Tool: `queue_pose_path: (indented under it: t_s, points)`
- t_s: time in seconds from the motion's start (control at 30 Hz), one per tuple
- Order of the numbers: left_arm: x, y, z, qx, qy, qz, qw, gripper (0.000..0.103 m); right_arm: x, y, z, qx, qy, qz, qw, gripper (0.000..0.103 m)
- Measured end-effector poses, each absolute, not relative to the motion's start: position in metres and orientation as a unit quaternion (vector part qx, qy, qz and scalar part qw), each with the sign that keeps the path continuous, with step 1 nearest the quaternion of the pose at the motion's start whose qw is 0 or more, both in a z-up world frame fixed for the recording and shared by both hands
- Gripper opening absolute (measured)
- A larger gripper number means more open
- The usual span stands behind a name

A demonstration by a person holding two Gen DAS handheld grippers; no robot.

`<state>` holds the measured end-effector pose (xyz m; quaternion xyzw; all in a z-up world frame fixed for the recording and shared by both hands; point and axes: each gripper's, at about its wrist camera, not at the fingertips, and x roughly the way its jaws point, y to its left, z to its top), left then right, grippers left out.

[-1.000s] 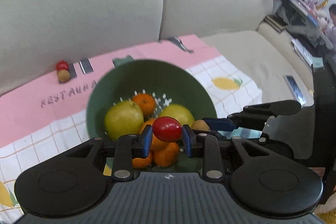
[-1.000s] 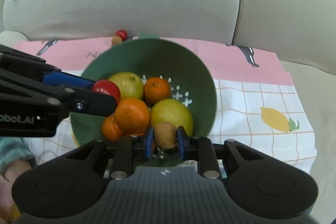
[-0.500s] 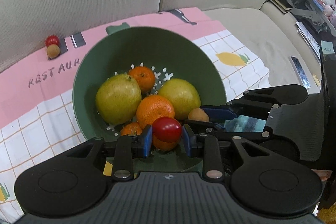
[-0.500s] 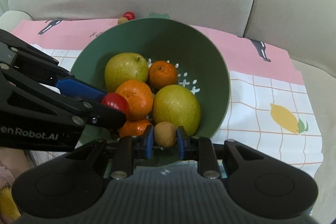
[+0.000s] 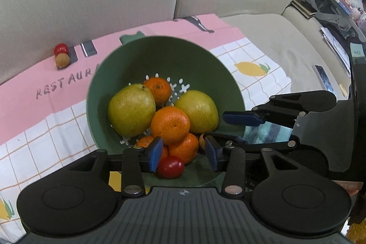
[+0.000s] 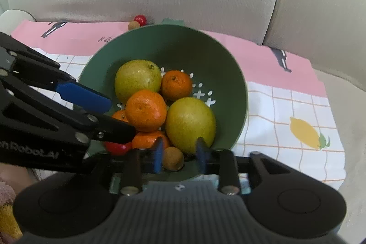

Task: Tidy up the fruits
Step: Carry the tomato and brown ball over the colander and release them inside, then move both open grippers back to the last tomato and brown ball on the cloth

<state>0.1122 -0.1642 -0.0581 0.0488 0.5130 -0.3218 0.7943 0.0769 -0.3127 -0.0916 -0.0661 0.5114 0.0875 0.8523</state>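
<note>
Fruits fill the green colander point(image 5: 107, 74): from your left gripper point(image 5: 183, 152), jaws opening, the red cherry tomato point(image 5: 170, 166) drops free beside the mandarins point(image 5: 170, 125) and pears point(image 5: 131, 111). From your right gripper point(image 6: 178, 154), jaws likewise opening, the brown longan point(image 6: 172, 161) slips loose, so both land inside the colander. Two small fruits point(image 6: 137, 22) wait on the cloth.
</note>
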Motion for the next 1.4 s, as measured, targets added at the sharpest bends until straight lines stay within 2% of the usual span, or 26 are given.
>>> queue_pose_path:
  t_s: [0.4,0.5,0.83,1.27,1.4]
  points:
    - [0.121,-0.128,-0.022,0.043,0.449,-0.285,0.846,0.055,0.086,-0.302,-0.057,-0.031,0.466,0.067,0.882,0.041]
    - [0.129,-0.112,-0.015,0.042,0.434,-0.264,0.860,0.055,0.097,-0.293,-0.049,-0.023,0.451,0.066,0.890,0.046]
    - [0.171,-0.046,-0.011,-0.020,0.413,-0.201,0.888,0.055,0.147,-0.250,-0.044,-0.039,0.430,0.093,0.897,0.049]
    - [0.221,-0.014,-0.056,-0.062,0.432,-0.186,0.880,0.054,0.222,-0.220,-0.072,-0.058,0.447,0.135,0.882,0.048]
    - [0.237,-0.021,-0.072,-0.054,0.435,-0.194,0.878,0.054,0.244,-0.214,-0.085,-0.052,0.463,0.142,0.873,0.037]
